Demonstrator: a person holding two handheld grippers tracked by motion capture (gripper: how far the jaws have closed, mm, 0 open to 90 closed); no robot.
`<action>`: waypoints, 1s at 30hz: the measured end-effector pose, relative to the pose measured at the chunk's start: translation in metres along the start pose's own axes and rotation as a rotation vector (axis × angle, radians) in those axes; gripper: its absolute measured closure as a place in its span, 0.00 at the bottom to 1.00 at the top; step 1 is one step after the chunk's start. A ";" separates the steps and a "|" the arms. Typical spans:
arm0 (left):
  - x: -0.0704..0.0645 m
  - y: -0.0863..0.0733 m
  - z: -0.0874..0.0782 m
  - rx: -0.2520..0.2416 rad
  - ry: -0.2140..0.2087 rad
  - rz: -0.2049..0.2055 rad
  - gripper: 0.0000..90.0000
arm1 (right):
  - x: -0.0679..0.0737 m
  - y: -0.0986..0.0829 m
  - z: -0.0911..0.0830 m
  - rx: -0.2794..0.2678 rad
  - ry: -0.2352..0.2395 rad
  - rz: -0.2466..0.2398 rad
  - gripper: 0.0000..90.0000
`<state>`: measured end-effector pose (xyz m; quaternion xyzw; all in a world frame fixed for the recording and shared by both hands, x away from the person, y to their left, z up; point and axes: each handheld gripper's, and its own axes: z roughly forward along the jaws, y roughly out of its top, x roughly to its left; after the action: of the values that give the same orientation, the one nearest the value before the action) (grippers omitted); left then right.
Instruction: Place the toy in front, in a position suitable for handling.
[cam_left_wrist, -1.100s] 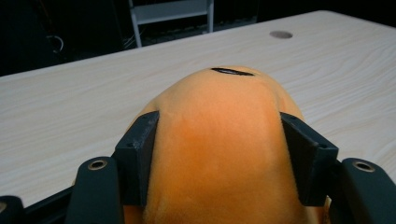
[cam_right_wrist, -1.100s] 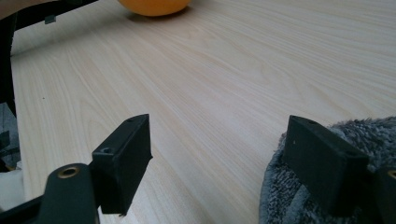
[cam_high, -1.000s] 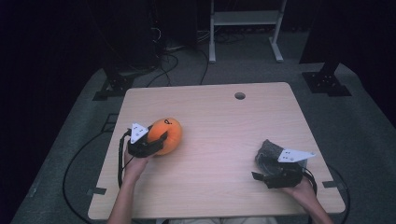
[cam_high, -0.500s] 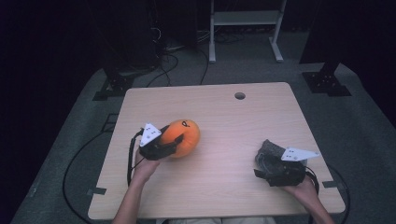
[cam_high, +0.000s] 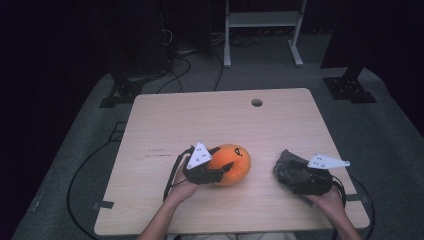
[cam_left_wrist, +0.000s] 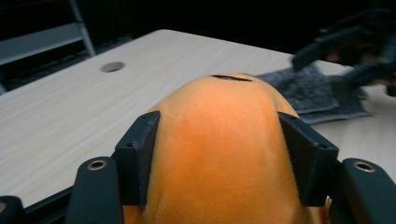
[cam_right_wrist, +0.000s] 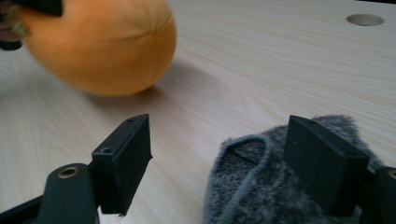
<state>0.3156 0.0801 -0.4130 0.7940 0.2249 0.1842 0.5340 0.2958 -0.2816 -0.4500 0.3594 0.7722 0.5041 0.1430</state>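
The left gripper (cam_high: 216, 172) is clamped on the orange plush (cam_high: 231, 164), its jaws pressing into both flanks. The plush sits on the table (cam_high: 200, 120), near the grey pouch (cam_high: 289, 170) and to its left — near, not touching. The right gripper (cam_high: 300, 181) rests over the pouch with jaws spread wide; one jaw stands over the fur, nothing pinched.

By my reading the plush is fetched and brought close, but it is not yet in the pouch — opening the pouch and feeding the plush in are left.

The plush's long axis runs roughly toward the pouch, its black-marked end (cam_left_wrist: 232, 78) leading, away from the left gripper.
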 end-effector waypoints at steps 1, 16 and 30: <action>-0.003 0.000 0.003 0.005 -0.012 0.008 0.39 | -0.002 0.000 0.000 0.001 -0.008 0.002 0.24; -0.020 -0.013 0.024 0.040 -0.094 0.055 0.35 | -0.022 -0.005 0.006 0.062 -0.125 0.049 0.24; -0.020 -0.013 0.017 0.048 -0.084 0.108 0.20 | -0.025 -0.014 0.015 0.154 -0.168 0.039 0.39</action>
<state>0.3063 0.0605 -0.4328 0.8246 0.1637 0.1738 0.5129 0.3163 -0.2916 -0.4725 0.4254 0.7866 0.4142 0.1695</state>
